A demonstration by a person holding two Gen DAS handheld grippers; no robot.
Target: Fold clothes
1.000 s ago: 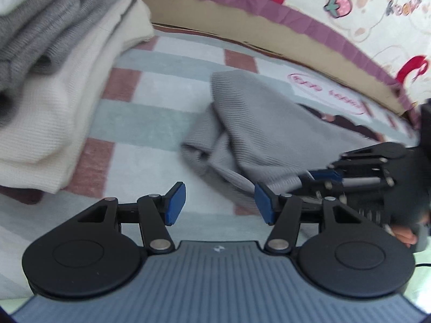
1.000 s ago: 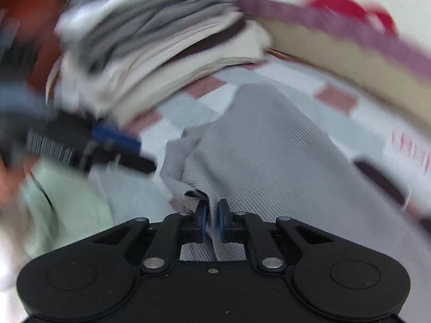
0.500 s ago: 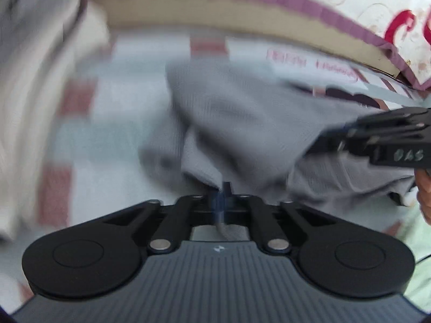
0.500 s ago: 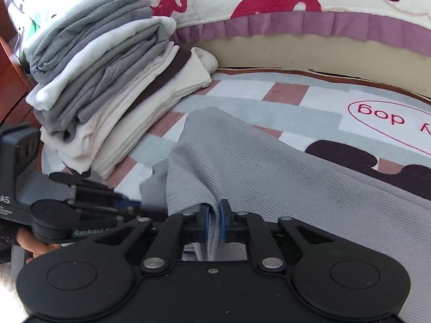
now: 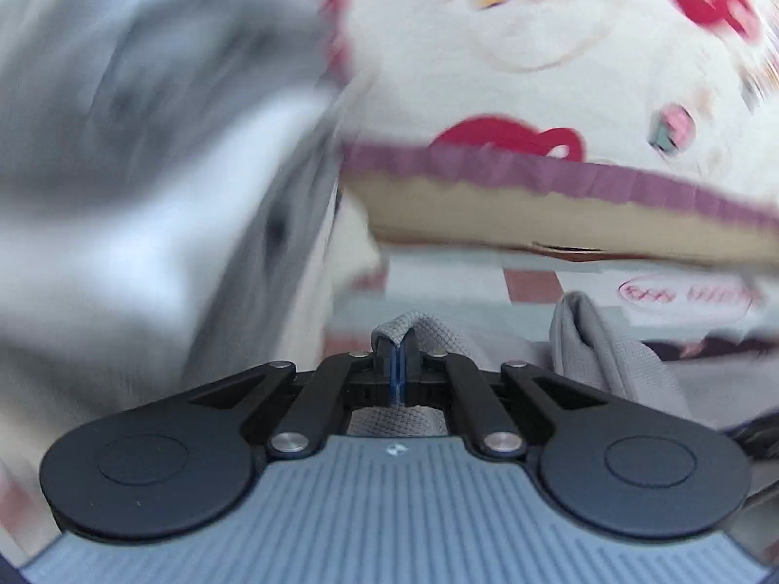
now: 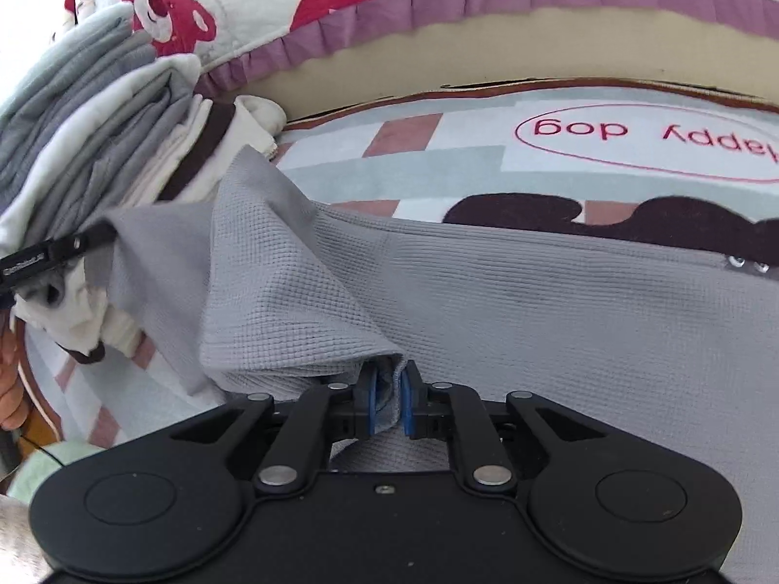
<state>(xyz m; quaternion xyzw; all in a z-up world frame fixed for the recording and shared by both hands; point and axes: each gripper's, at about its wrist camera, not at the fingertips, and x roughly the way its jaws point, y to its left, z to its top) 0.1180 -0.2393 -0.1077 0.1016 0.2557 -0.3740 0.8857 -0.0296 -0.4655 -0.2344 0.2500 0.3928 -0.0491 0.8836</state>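
A grey waffle-knit garment [image 6: 487, 292] lies spread over the patterned rug [image 6: 438, 160]. In the right wrist view a fold of it sits between the blue pads of my right gripper [image 6: 388, 399]. Those jaws are opening, and the cloth still stands tented up at the pads. My left gripper [image 5: 398, 370] is shut on another edge of the garment [image 5: 608, 340] and holds it raised. That gripper [image 6: 104, 233] also shows at the left of the right wrist view, pulling a corner up toward the clothes stack. The left wrist view is blurred.
A tall stack of folded grey, white and cream clothes [image 6: 97, 121] stands at the left on the rug. Behind runs a mattress edge with a purple frill and a bear-print quilt [image 6: 487, 48]. A person's hand [image 6: 9, 389] and a pale green cloth [image 6: 44, 467] are at the lower left.
My left gripper closed on the garment's edge and lifted it up toward the stack. The right gripper's pads have drawn slightly apart around their fold. The garment is now pulled wider.
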